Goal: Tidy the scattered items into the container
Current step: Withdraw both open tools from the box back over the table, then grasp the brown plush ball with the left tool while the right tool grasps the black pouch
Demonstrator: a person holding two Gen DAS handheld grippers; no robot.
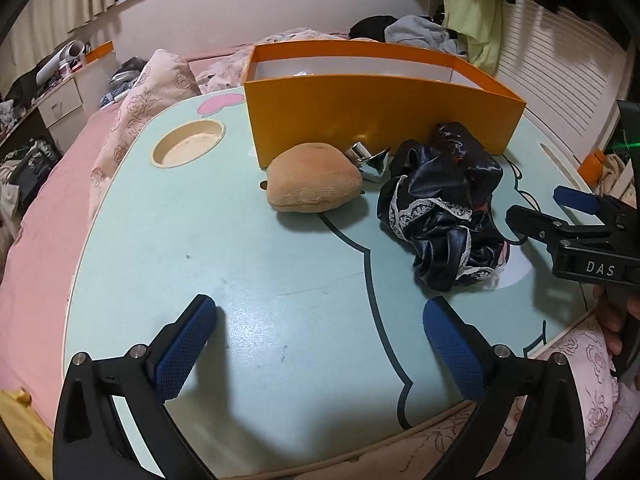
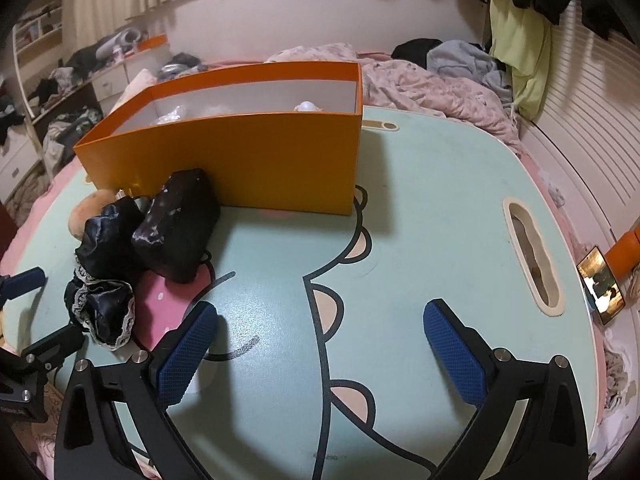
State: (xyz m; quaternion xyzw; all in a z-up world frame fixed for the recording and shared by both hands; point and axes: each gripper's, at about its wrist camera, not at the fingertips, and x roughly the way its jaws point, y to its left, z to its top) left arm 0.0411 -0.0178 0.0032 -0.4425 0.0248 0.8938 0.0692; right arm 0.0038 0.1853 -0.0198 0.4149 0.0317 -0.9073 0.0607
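Observation:
An open orange box [image 1: 376, 120] stands at the far side of a pale green lap table [image 1: 248, 264]; it also shows in the right wrist view [image 2: 256, 160], with a few pale items inside. In front of it lie a tan plush toy [image 1: 314, 184], a shiny silver object [image 1: 370, 160], a black satin cloth with white lace [image 1: 440, 216] and a black pouch [image 2: 178, 226]. My left gripper [image 1: 320, 344] is open and empty above the table's near side. My right gripper [image 2: 320, 348] is open and empty, to the right of the cloth [image 2: 102, 280].
The table rests on a pink bed with quilts. A round cup recess [image 1: 188, 144] is at the table's far left, a slot [image 2: 534, 256] at its right. A phone [image 2: 602, 290] lies beyond the right edge. Clothes hang at the back right.

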